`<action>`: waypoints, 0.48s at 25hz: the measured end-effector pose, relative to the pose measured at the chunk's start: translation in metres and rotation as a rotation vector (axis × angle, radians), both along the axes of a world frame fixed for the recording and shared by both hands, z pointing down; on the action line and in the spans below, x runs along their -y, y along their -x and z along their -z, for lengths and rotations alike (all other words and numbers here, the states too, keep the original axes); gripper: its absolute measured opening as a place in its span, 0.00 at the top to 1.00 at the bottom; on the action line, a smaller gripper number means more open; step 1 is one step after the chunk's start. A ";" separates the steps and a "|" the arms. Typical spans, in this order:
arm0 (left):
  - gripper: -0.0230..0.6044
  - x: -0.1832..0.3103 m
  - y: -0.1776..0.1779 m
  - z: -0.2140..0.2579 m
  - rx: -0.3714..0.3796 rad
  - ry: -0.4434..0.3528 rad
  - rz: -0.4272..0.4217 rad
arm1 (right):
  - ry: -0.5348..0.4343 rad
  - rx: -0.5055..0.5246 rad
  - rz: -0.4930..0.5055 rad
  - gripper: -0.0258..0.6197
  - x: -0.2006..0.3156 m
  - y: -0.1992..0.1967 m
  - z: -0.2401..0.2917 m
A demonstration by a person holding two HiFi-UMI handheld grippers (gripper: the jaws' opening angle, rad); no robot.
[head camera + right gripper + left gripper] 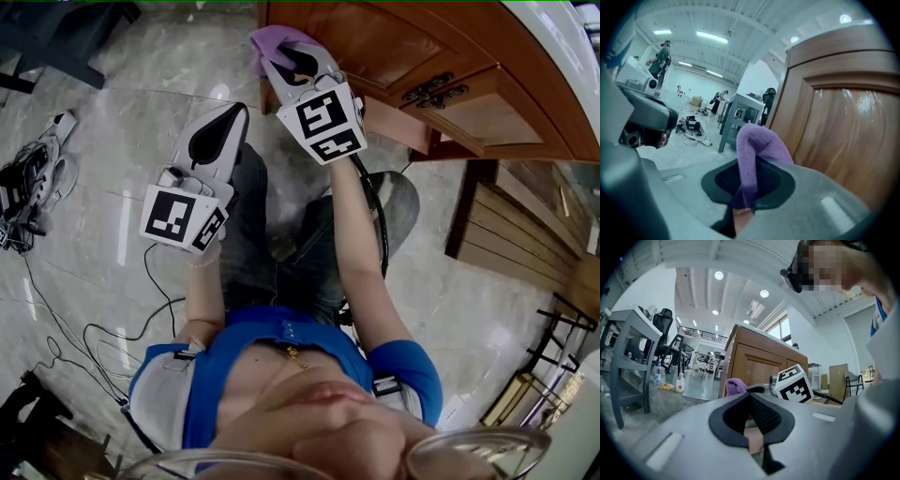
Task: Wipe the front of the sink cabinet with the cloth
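Right gripper [302, 64] clamped on the purple cloth [274, 41], wad poking past its tips, cabinet door [375, 42] just ahead-right; contact unclear. Left gripper [217, 131] closed, empty, idle alongside. Best to press the wad flat and sweep along the panel.

You've got a grey desk [629, 341] on your left: black office chair [663, 320] behind it, two bottles [680, 382] and a yellow packet [668, 386] just past its legs.
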State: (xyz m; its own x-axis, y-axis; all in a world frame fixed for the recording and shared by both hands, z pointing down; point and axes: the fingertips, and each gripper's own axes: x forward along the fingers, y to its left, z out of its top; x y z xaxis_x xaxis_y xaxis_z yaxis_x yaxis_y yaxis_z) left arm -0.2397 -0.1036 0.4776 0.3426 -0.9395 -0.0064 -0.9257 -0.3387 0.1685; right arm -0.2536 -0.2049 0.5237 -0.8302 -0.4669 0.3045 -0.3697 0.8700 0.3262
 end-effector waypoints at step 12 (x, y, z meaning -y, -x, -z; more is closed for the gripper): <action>0.96 0.002 -0.009 0.003 0.000 -0.006 -0.017 | 0.042 -0.085 0.009 0.87 -0.002 -0.001 -0.032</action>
State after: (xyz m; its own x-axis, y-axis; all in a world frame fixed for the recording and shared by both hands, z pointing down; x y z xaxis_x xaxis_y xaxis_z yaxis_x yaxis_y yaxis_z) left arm -0.2311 -0.1058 0.4748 0.3586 -0.9334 -0.0123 -0.9197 -0.3555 0.1664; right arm -0.2529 -0.2028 0.5554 -0.8045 -0.4450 0.3934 -0.3344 0.8868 0.3190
